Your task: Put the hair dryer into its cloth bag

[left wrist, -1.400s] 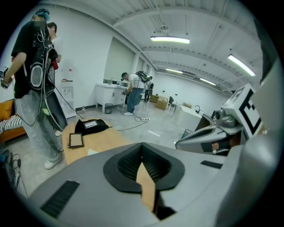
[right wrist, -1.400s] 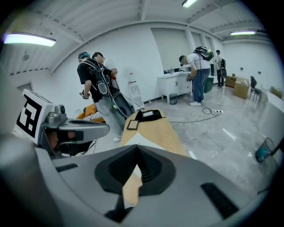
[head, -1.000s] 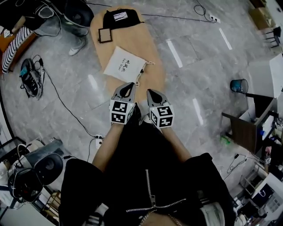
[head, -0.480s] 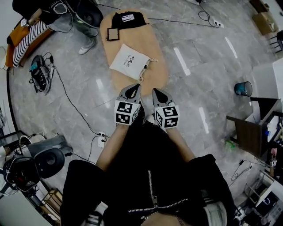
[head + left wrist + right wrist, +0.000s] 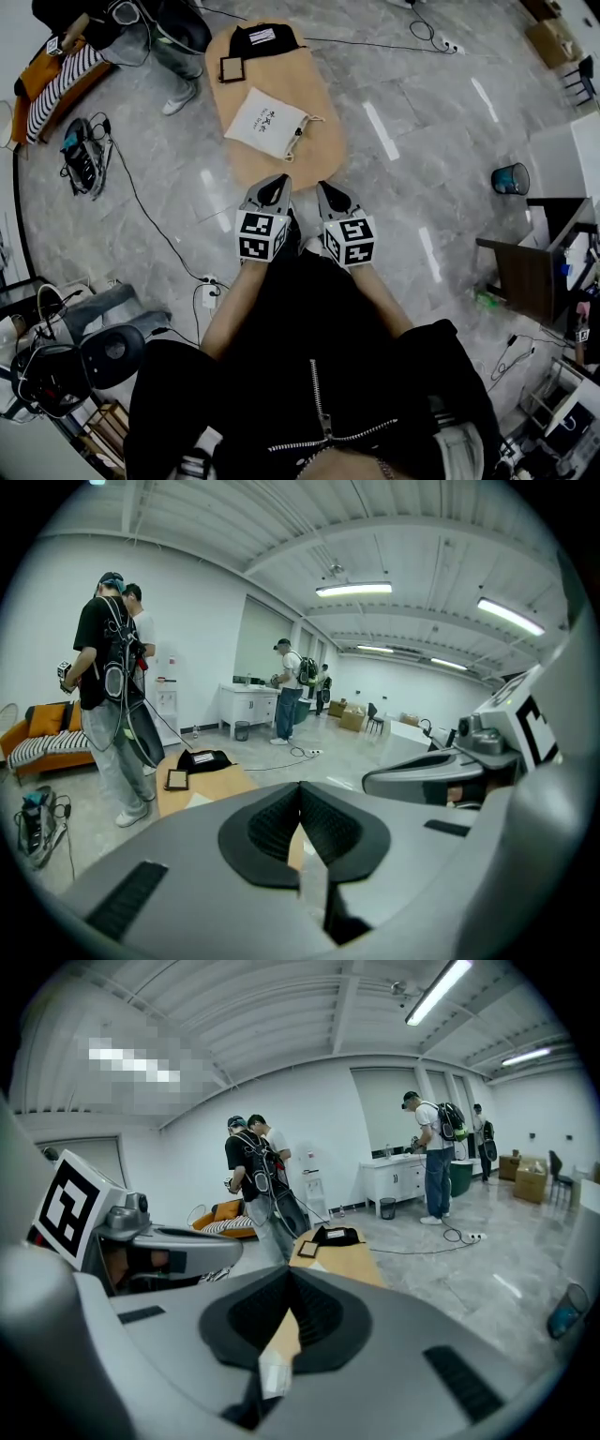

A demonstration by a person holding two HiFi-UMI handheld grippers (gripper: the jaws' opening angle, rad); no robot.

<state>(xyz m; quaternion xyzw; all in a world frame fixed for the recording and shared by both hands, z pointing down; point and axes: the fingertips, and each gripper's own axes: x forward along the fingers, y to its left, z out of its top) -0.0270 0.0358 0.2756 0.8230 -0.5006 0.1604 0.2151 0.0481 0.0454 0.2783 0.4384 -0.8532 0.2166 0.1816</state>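
Ahead of the jaws, a soft white cloth drawstring bag (image 5: 265,123) lay on a smooth matt oval light-wood table (image 5: 323,141) above a glossy grey marble-look floor (image 5: 422,122); the jaws' black pads (image 5: 272,825) were ribbed.

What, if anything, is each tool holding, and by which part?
Nothing is held. The left tool and right tool are both shut with nothing between their jaws; the cloth bag lies untouched on the table.

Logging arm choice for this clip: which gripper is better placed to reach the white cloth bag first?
Left, slightly. The white cloth bag lies almost straight ahead of the left gripper; the right gripper sits off to the bag's side. Both are shut and empty.
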